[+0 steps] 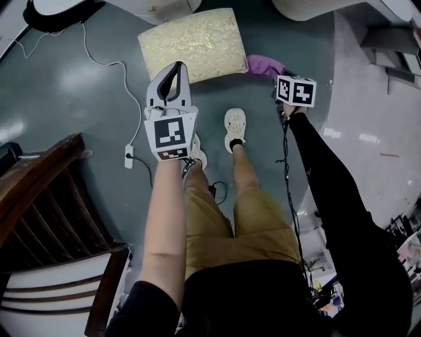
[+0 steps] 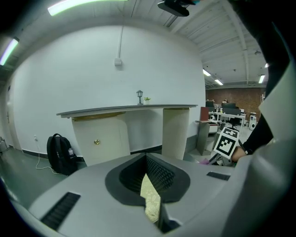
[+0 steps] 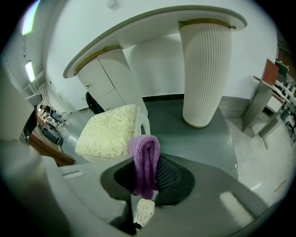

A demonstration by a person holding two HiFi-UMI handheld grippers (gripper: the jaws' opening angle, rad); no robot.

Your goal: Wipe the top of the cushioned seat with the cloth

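Right tool (image 3: 155, 173) pinches the purple knitted cloth (image 3: 143, 157) just beside the gold-patterned cushioned seat (image 1: 194, 43) on the floor — best lowered flat onto the top and swept in overlapping passes, with the left tool (image 1: 174, 69), pressed together and empty, kept clear.

We're in an open office / lab-type hall, not a home: long white reception-style surface (image 2: 125, 110) on a ribbed column (image 3: 203, 69), ceiling strip lights (image 2: 83, 4), workstations w/ screens (image 2: 229, 115) by a brick wall (image 2: 231, 95) at the back, glossy grey floor (image 1: 72, 85) w/ loose cable (image 1: 112, 64), backpack (image 2: 59, 152) against the wall.
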